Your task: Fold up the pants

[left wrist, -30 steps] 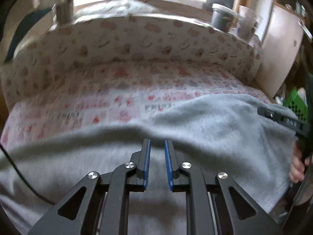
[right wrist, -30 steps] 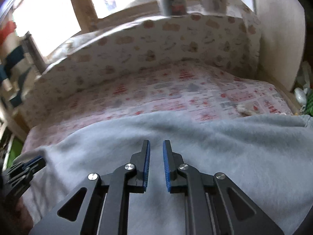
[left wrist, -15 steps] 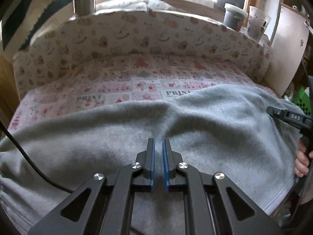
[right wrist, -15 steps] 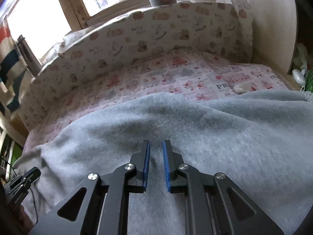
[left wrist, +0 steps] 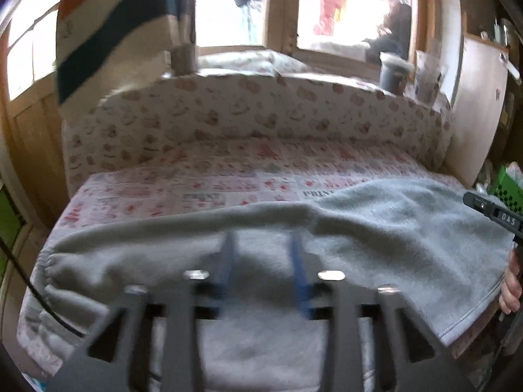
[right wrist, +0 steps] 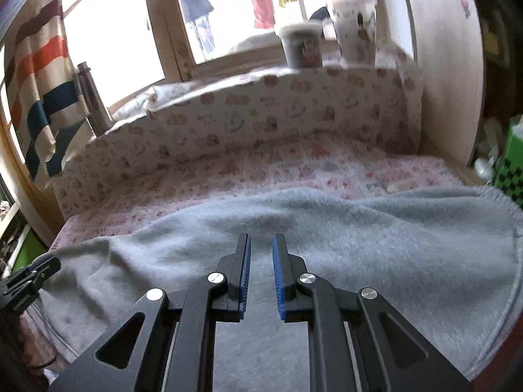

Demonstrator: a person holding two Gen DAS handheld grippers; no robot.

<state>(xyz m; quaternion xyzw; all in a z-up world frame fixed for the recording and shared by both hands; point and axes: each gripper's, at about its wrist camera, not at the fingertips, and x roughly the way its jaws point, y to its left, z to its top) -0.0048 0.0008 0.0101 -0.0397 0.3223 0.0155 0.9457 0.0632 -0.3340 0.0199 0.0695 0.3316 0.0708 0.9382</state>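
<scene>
Hand-held gripper [left wrist: 261, 261] — motion-blurred over pants [left wrist: 392, 228]

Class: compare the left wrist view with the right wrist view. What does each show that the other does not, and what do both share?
Only the left wrist view shows a black cable and the person's fingers. Only the right wrist view shows a metal bottle. Both show the grey pants on the patterned bedding, two cups on the ledge, and both grippers opening, clear of the cloth.

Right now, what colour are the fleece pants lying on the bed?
Light grey fleece pants, clearest in the right wrist view.
</scene>
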